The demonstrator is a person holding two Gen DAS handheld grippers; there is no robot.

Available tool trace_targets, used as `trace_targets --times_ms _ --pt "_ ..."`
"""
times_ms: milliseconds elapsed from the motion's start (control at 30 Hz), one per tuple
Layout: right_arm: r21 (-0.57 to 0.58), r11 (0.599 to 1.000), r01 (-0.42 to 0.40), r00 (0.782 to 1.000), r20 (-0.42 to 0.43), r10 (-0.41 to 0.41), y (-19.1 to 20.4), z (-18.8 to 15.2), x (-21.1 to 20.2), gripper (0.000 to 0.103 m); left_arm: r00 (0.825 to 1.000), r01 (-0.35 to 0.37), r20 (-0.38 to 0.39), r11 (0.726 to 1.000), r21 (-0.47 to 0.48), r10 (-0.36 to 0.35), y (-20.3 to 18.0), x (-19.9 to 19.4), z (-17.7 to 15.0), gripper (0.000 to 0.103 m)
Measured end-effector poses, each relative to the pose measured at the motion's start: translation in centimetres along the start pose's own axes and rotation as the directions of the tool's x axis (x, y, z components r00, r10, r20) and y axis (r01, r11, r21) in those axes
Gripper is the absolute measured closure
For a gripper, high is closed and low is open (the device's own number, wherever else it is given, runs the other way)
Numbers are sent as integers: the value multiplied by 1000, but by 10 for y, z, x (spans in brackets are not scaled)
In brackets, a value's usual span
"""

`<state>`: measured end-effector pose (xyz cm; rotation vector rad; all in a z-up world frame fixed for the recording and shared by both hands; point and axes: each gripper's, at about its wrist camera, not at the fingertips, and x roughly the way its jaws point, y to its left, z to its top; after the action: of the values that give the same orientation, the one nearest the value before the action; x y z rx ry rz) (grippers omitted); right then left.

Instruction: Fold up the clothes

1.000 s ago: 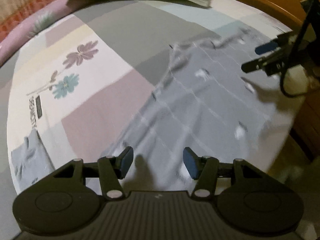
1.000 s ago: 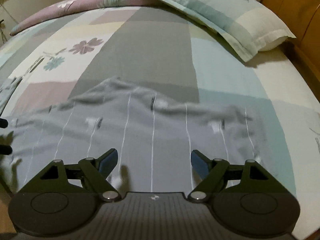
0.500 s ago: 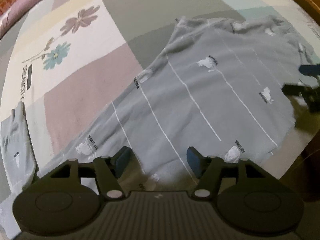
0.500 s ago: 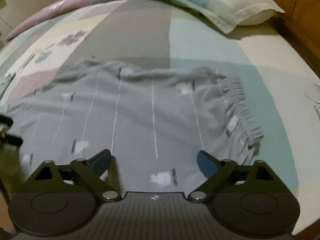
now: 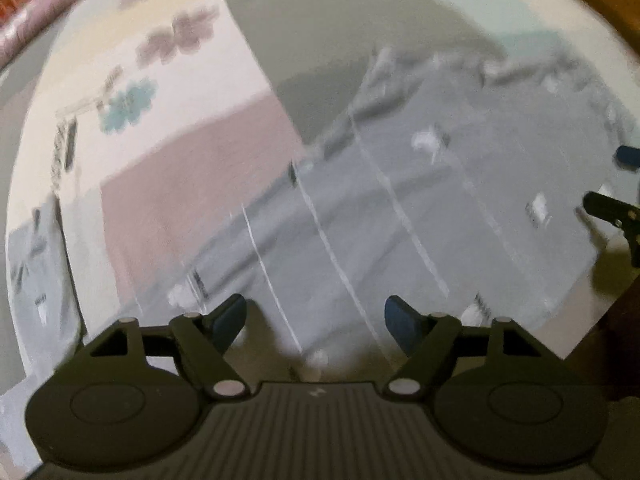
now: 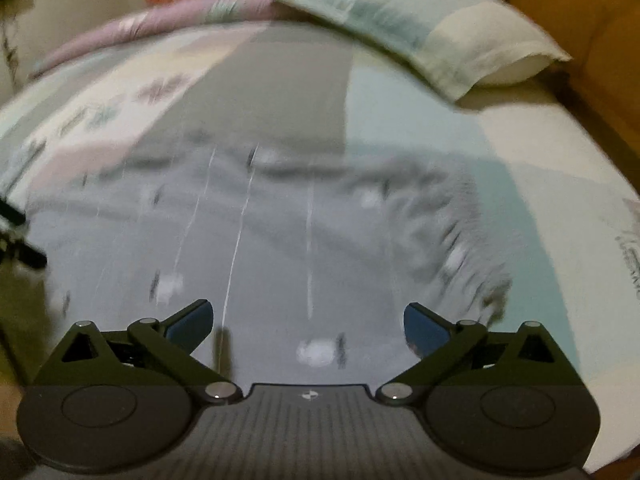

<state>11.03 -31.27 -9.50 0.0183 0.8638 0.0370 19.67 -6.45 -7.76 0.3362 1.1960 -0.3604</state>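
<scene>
Both claws have just been opening wider than a second ago, and nothing's pinched in either: the left claw point(image 5: 314, 320) and right claw point(image 6: 306, 322) hang released over the near edge of the grey striped garment point(image 6: 280, 248), which lies spread flat on the bed point(image 6: 560, 168). Compared with before, the garment's gathered waistband now shows at right. Everything's motion-blurred, so the little prints are unreadable. Farther back sits a pillow point(image 6: 420, 28).

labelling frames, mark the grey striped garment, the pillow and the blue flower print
grey striped garment point(image 6: 280, 248), right wrist view, middle of cloth
pillow point(image 6: 432, 40), right wrist view, top face
blue flower print point(image 5: 128, 104), left wrist view, petals
</scene>
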Motion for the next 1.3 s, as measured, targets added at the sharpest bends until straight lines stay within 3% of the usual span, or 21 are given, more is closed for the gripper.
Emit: trace_targets --times_ms 167,367,467,800,900,1033,1100,1133,1167,1200,1300 --pt "-28 997 68 996 -63 -70 5 10 27 0 998 24 60 1000 -12 -23 18 9 -21 25" --pt "-11 997 81 997 14 -81 5 -6 29 0 987 84 138 996 7 -84 29 5 -38 25" --pt "-3 996 90 996 9 -90 8 -5 29 0 982 97 162 995 9 -97 31 6 -42 23" --pt "48 987 153 988 -13 -152 15 -3 29 0 971 70 226 997 34 -76 25 6 -53 19" --pt "72 982 173 985 1 -173 17 -6 27 0 961 68 267 997 40 -77 25 7 -59 18" --pt "89 977 195 980 12 -197 22 -9 23 0 930 60 362 998 33 -68 24 4 -80 18" --pt "94 982 165 985 39 -169 25 -12 13 0 909 56 413 998 15 -57 25 -1 -92 19" --pt "95 986 139 984 102 -149 29 -16 2 0 899 45 435 999 8 -44 25 -4 -97 19" --pt "94 989 113 978 166 -127 33 -19 -10 0 896 29 444 1000 0 -25 24 -6 -101 19" --pt "92 992 87 969 223 -106 38 -22 -21 0 905 0 424 1000 -13 5 21 -6 -104 19" --pt "72 997 -26 985 174 13 58 -17 -17 0 903 -3 428 997 -76 35 16 -5 -113 18"
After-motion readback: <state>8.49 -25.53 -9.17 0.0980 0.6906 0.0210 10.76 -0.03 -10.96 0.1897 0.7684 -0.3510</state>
